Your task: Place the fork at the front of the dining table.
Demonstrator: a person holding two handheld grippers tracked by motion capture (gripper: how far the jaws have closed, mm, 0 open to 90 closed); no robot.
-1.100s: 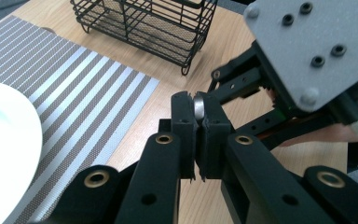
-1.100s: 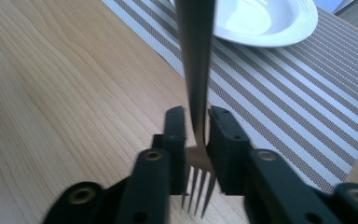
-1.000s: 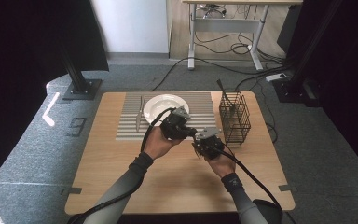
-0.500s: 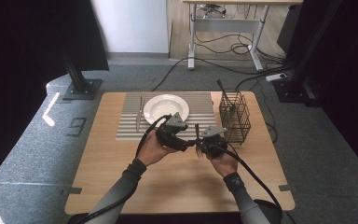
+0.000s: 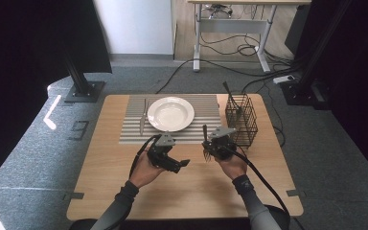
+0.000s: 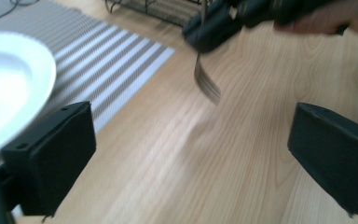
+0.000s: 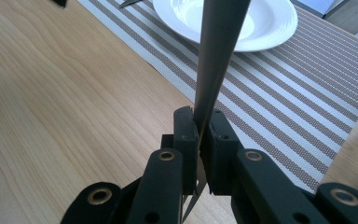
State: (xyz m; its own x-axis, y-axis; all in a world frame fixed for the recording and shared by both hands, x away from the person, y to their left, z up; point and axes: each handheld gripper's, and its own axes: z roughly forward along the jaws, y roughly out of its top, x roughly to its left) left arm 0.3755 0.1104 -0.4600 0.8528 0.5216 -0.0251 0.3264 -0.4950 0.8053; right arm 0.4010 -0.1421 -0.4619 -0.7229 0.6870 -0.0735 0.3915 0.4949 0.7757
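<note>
The right gripper (image 5: 207,149) has its fingers clamped on the fork (image 6: 206,81), handle up, tines down toward the surface (image 5: 191,191). The left gripper's (image 5: 182,163) fingers have just opened wide, empty, beside it.

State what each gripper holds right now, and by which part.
The right gripper is shut on the fork, clamping its handle, tines hanging down. The left gripper has just opened; its jaws stand wide with nothing between them.
</note>
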